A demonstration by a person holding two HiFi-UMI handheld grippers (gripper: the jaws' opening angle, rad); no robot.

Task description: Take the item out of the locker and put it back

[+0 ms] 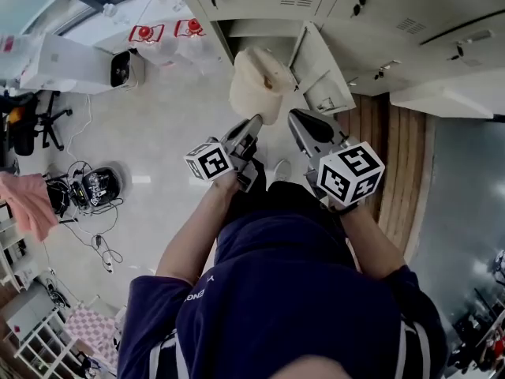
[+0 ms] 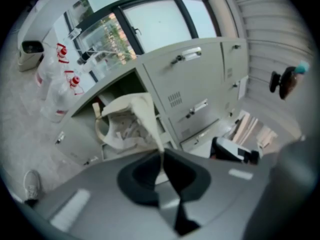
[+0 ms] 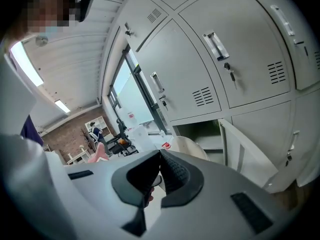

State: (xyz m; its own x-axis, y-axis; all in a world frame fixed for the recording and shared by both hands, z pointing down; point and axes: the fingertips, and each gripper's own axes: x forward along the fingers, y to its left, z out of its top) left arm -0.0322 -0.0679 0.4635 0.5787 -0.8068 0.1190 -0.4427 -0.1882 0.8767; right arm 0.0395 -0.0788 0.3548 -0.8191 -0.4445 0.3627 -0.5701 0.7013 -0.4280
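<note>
A cream cloth cap (image 1: 256,81) hangs in the air in front of the open locker compartment (image 1: 264,30), whose door (image 1: 319,69) stands swung out to the right. My left gripper (image 1: 254,126) is shut on the cap's edge from below. In the left gripper view the cap (image 2: 127,121) dangles from the pinched jaws (image 2: 161,153), with the open compartment (image 2: 85,106) behind it. My right gripper (image 1: 296,121) is beside the cap on its right, shut and empty. In the right gripper view its jaws (image 3: 160,155) meet, with the cap (image 3: 189,146), the compartment (image 3: 200,130) and the door (image 3: 245,156) beyond.
Closed grey lockers (image 1: 442,38) surround the open one. Water jugs with red labels (image 1: 162,34) and a white device (image 1: 122,68) stand on the floor at left, and cables with a black device (image 1: 99,186) lie further back. A strip of wood flooring (image 1: 394,172) runs at right.
</note>
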